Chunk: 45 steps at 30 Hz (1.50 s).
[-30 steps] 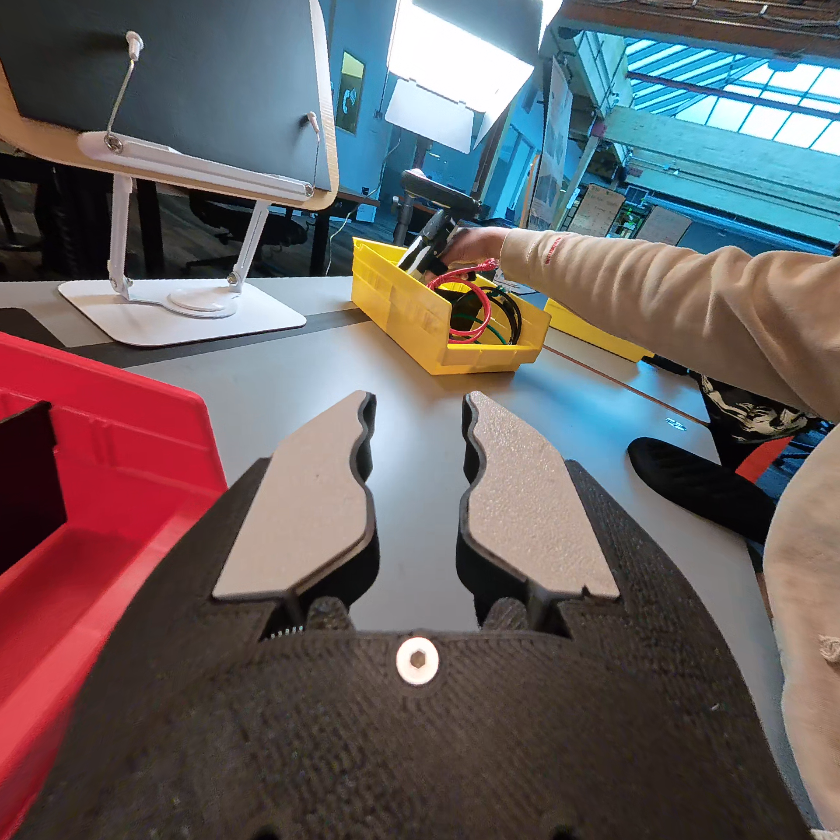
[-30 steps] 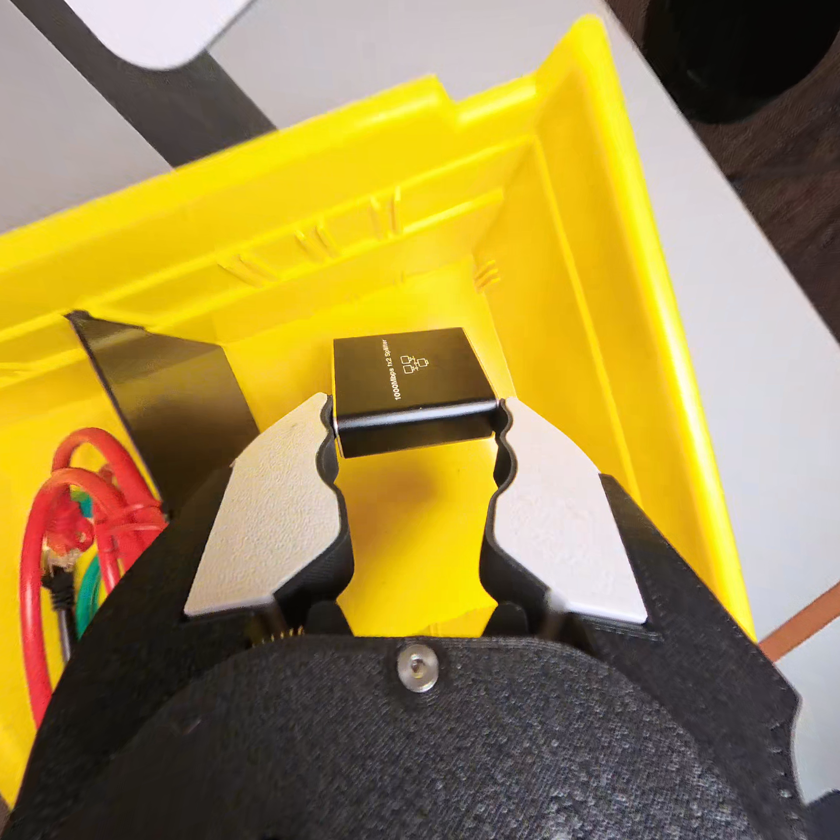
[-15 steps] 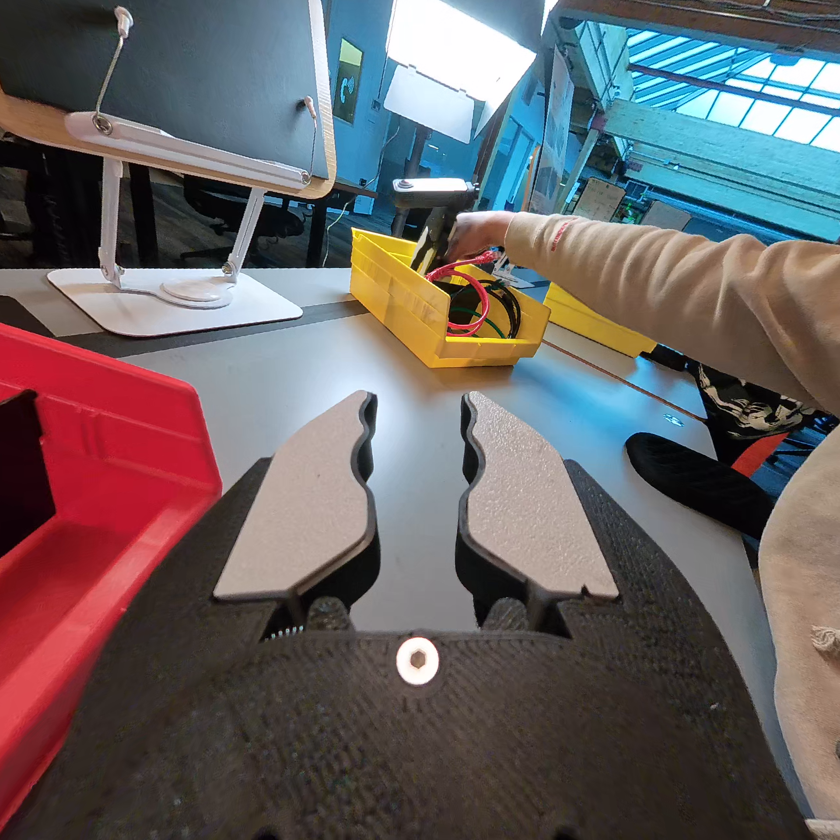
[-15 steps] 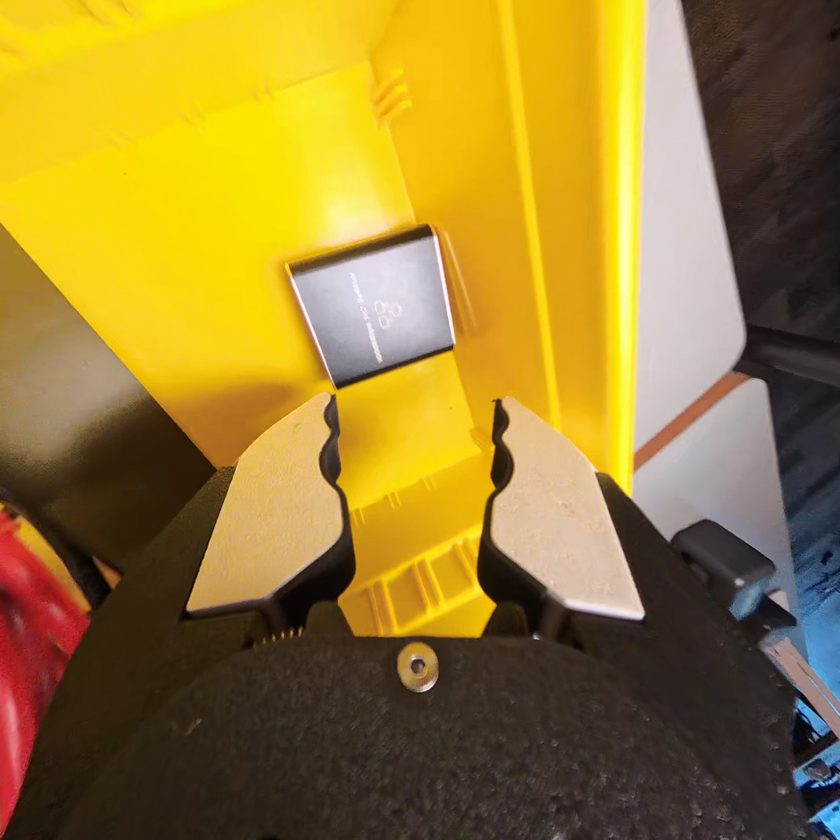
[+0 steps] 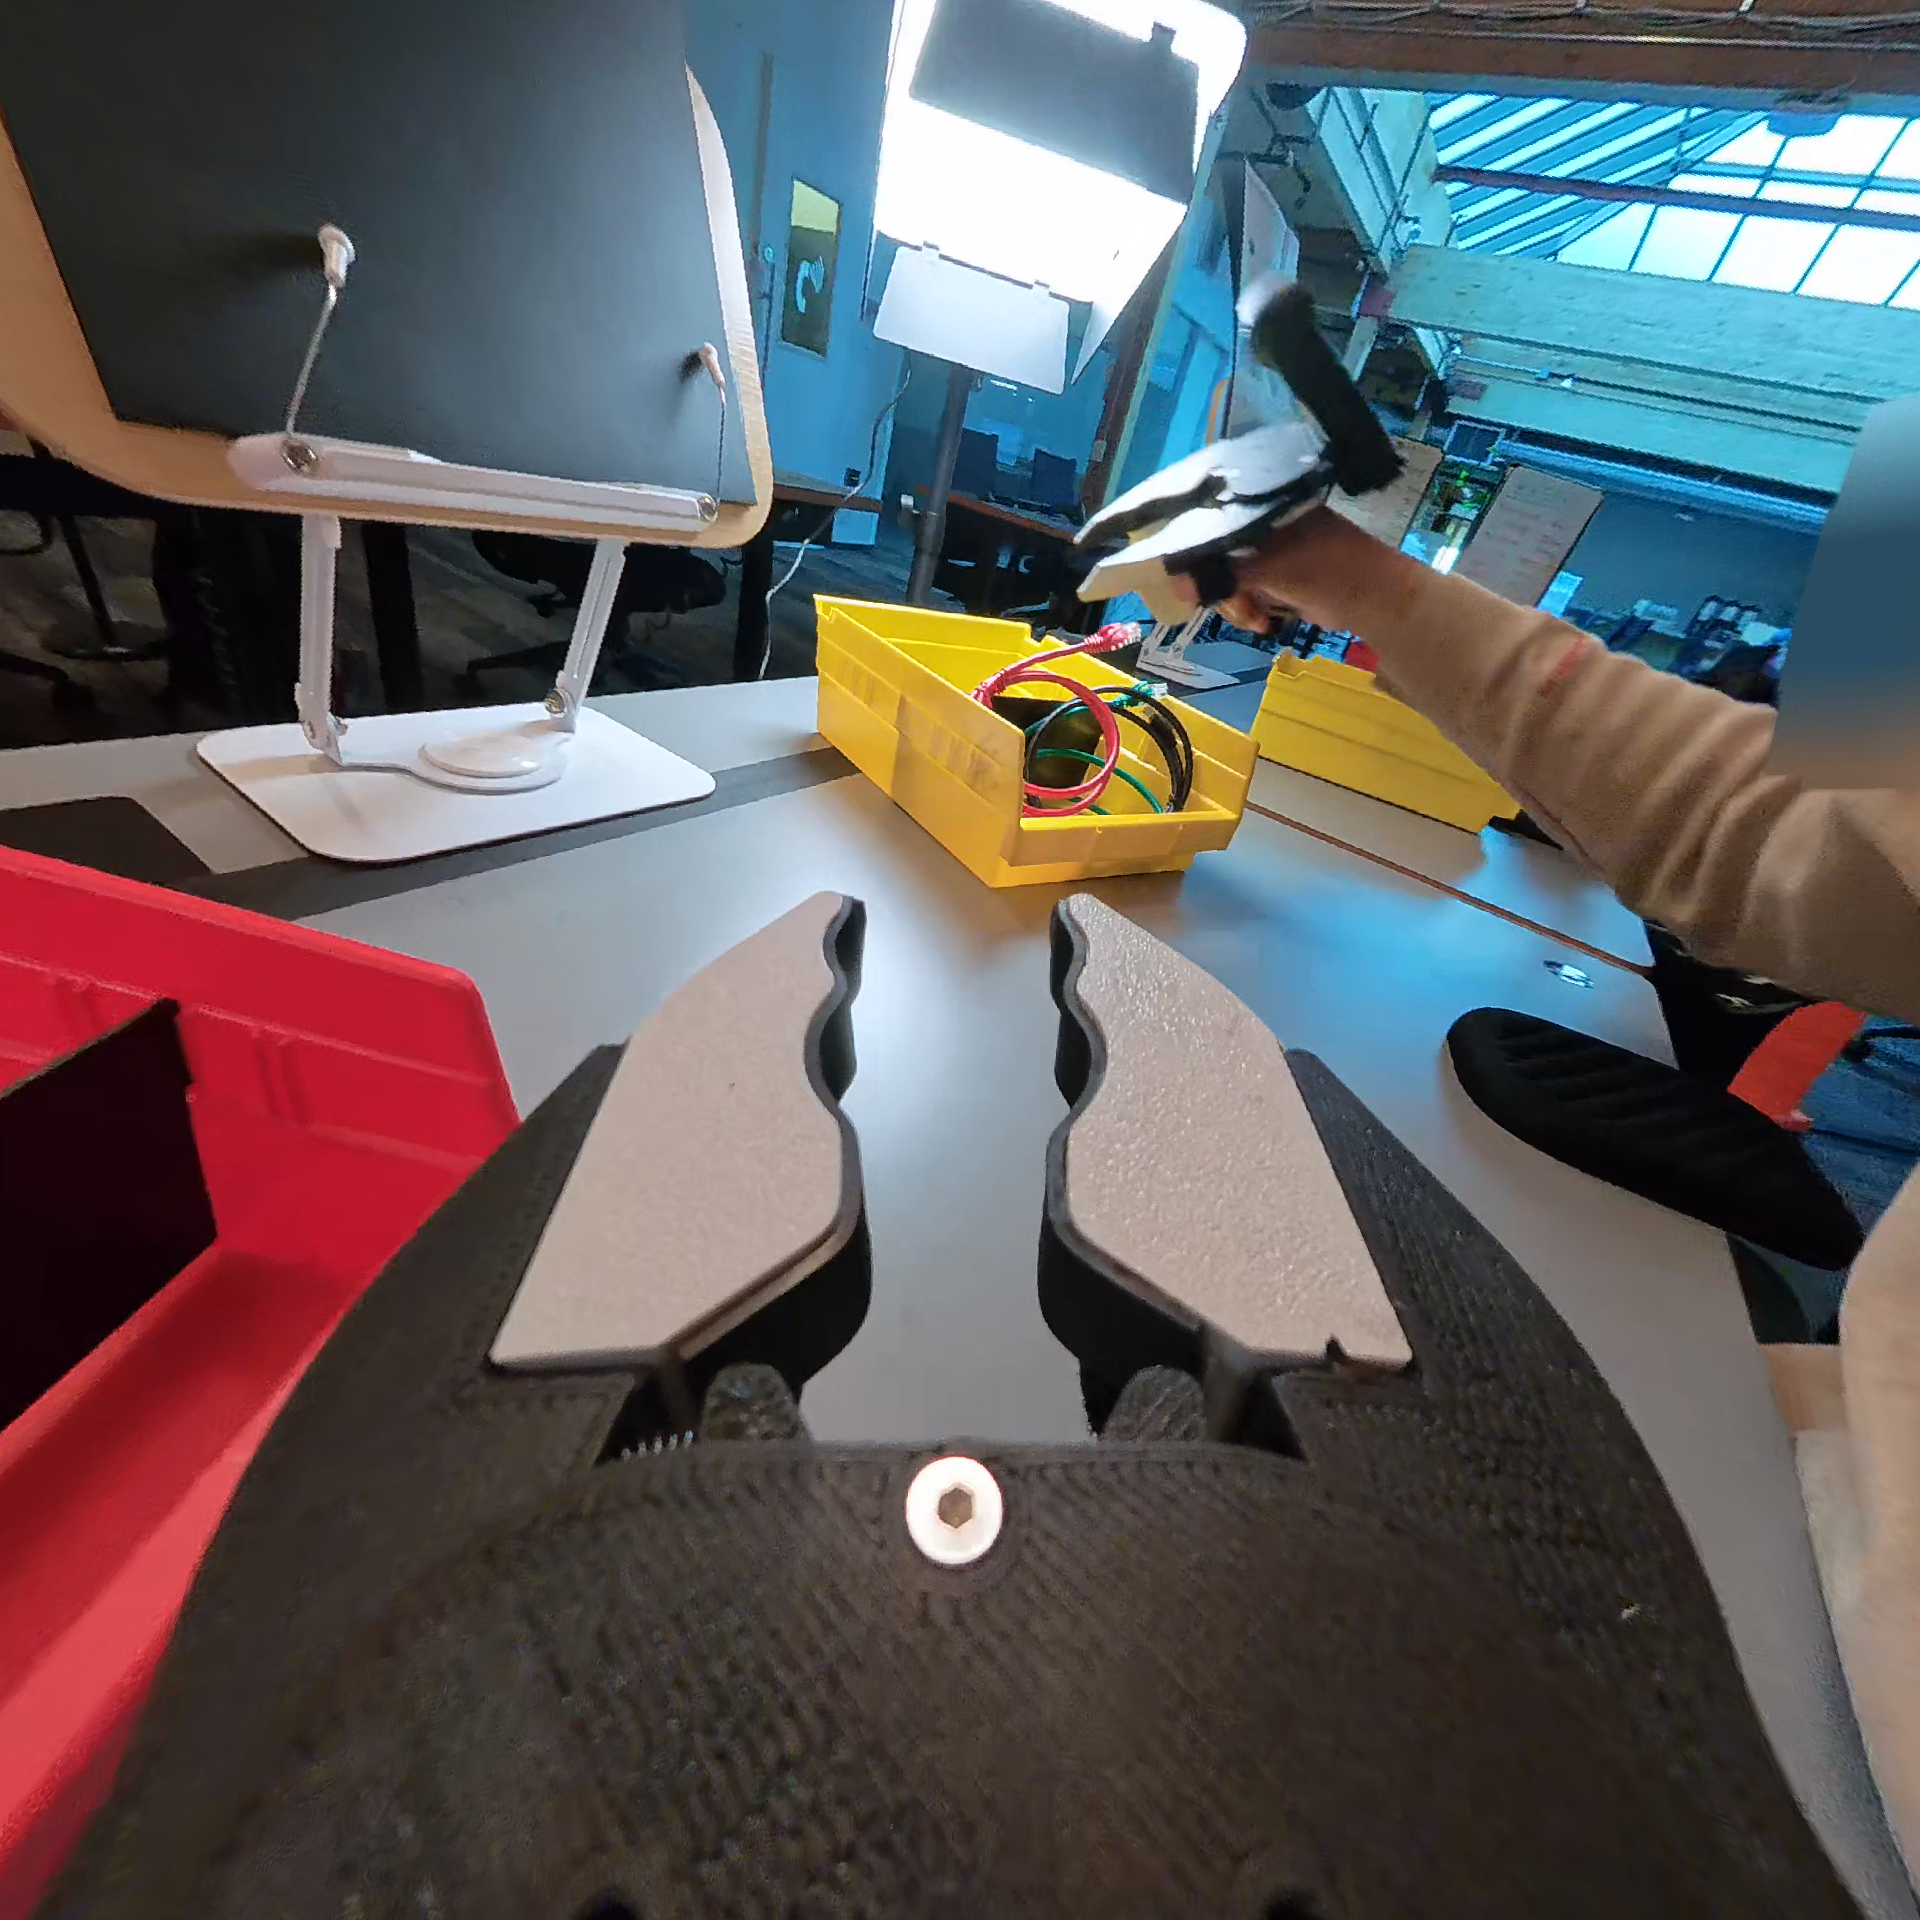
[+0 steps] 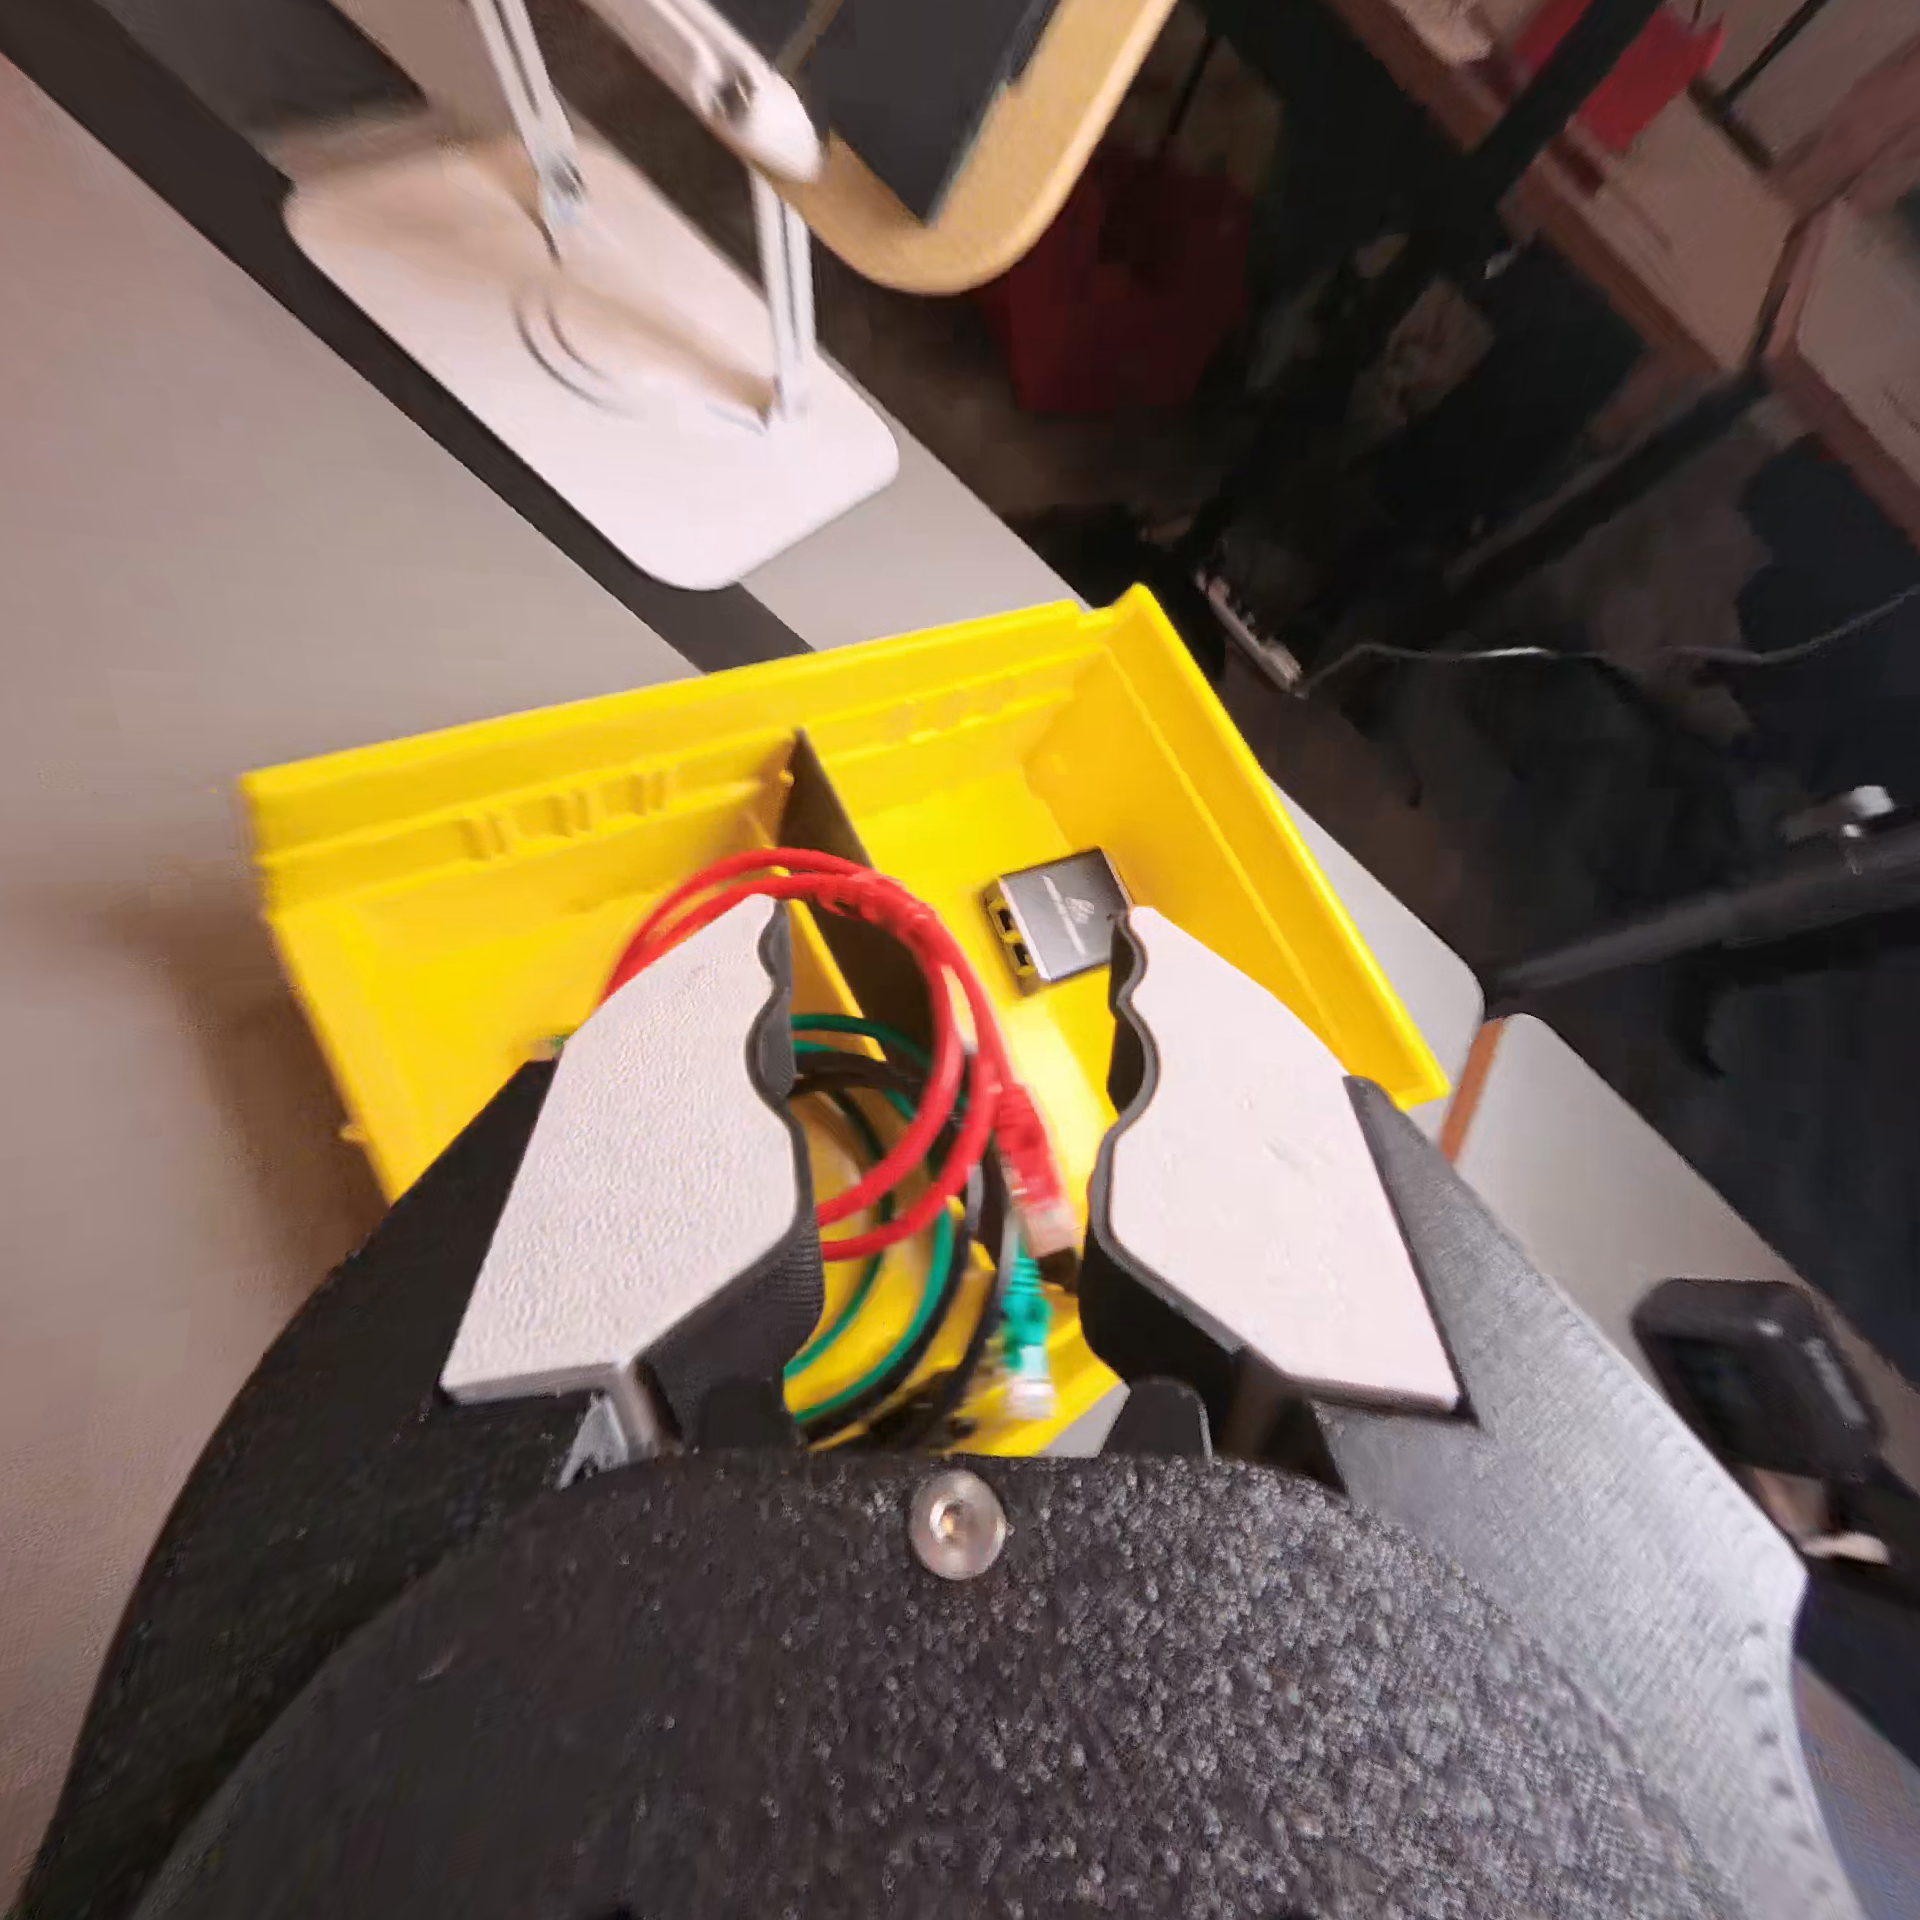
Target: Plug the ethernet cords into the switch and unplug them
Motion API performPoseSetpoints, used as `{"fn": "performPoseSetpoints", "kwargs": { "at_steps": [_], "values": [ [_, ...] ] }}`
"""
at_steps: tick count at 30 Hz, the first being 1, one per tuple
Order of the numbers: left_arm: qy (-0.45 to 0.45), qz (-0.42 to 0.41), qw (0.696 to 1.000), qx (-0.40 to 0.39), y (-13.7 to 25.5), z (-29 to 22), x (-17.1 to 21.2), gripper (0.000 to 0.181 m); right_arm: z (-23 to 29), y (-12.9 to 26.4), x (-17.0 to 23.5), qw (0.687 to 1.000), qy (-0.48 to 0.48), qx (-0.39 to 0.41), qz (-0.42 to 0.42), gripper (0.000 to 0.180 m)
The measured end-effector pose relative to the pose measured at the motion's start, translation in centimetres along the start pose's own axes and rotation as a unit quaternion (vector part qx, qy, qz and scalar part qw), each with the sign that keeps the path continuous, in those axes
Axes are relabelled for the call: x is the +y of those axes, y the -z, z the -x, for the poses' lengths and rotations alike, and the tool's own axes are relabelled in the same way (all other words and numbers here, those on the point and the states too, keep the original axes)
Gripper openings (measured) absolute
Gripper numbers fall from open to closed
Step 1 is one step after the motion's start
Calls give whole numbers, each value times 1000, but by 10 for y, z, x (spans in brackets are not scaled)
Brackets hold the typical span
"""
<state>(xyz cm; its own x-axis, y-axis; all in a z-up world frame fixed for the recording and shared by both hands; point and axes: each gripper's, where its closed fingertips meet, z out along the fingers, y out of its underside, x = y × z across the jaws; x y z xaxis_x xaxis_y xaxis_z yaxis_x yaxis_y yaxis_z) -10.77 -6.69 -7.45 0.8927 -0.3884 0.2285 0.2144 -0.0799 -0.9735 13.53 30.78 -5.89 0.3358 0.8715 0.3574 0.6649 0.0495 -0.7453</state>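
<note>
White stand (image 6: 665, 416) motion-blurred in right wrist view. Red bin (image 5: 208, 1195) cut off at left edge. Switch (image 6: 1060, 928) corner hidden behind right fingertip (image 6: 1153, 935).

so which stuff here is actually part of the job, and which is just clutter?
Job:
- switch
- red cord
- green cord
- black cord
- yellow bin holding them
- right gripper, open
- left gripper, open

Clutter:
- red bin
- white stand
- second yellow bin
</note>
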Motion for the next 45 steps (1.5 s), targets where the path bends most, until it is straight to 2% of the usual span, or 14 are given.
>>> {"fn": "performPoseSetpoints", "kwargs": {
  "at_steps": [5,11,14,19,24,28,34,40,45],
  "values": [
    [-24,-7,999,-24,5,4,-10,35,64,32,-6,987,-93,-24,-132,58],
    [-89,20,991,-97,33,32,-29,35,111,37,16,966,-177,-13,-188,66],
    [-125,67,977,-162,57,59,-25,36,120,36,24,956,-210,3,-207,70],
    [-157,204,933,-252,98,107,12,44,124,20,39,966,-192,25,-169,74],
    [-204,318,880,-288,117,132,45,49,125,3,58,986,-120,61,-103,78],
    [-242,408,835,-278,113,137,64,59,127,-8,70,993,-55,84,-55,79],
    [-251,491,796,-251,105,149,92,62,129,-22,88,997,-3,81,4,78],
    [-254,520,783,-230,98,159,110,58,129,-32,96,996,26,67,44,72],
    [-253,511,796,-200,89,153,116,38,129,-41,106,991,69,35,108,63]
  ]
}}
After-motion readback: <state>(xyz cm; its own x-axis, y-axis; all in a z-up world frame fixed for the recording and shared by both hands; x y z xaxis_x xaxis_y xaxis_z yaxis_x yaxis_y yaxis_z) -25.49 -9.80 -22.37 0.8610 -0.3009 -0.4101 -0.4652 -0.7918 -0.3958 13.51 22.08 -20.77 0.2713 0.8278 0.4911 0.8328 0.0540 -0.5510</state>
